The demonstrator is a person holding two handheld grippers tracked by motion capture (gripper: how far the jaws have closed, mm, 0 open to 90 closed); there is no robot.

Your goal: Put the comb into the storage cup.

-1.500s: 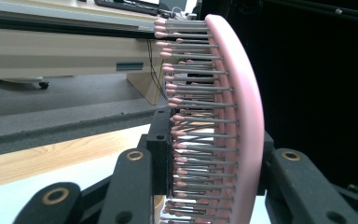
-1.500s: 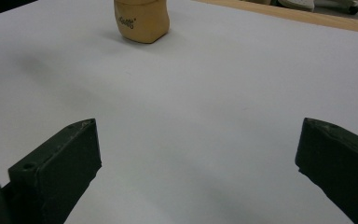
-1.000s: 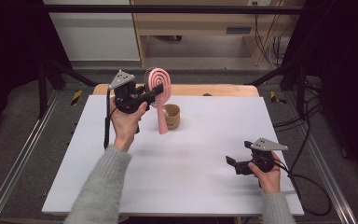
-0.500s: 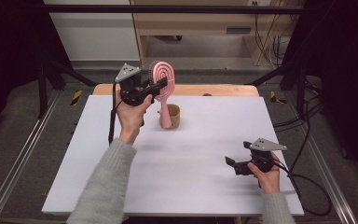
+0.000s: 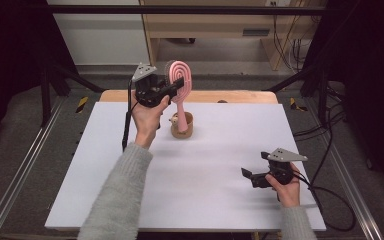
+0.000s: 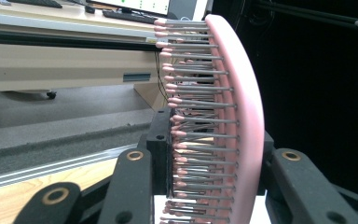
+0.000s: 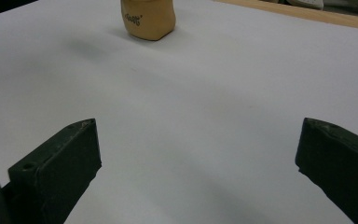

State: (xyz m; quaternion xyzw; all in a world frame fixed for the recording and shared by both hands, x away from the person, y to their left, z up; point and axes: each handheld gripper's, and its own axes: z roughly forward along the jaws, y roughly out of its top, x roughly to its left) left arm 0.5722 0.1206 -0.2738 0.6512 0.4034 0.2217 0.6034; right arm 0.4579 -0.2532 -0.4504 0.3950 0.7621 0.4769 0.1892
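My left gripper [image 5: 172, 89] is shut on the head of a pink hairbrush [image 5: 180, 82], held upright at the back of the white table [image 5: 220, 165]. The brush handle reaches down into a small tan cup [image 5: 182, 126]. In the left gripper view the brush [image 6: 242, 112] stands between the black jaws, bristles pointing left, back pressed by the right jaw. My right gripper [image 5: 247, 176] rests low near the table's front right, jaws open wide, nothing between them. The right gripper view looks over bare white table [image 7: 191, 116] toward the tan cup [image 7: 148, 18].
A wooden strip [image 5: 240, 96] runs along the table's far edge. Metal rails [image 5: 20, 165] flank the table on both sides, and cables [image 5: 330, 195] trail at the right. A wooden desk [image 6: 51, 65] stands beyond the table.
My left gripper has carried the brush to the right and slightly up, so its handle now stands in the tan cup. The right gripper has stayed put.
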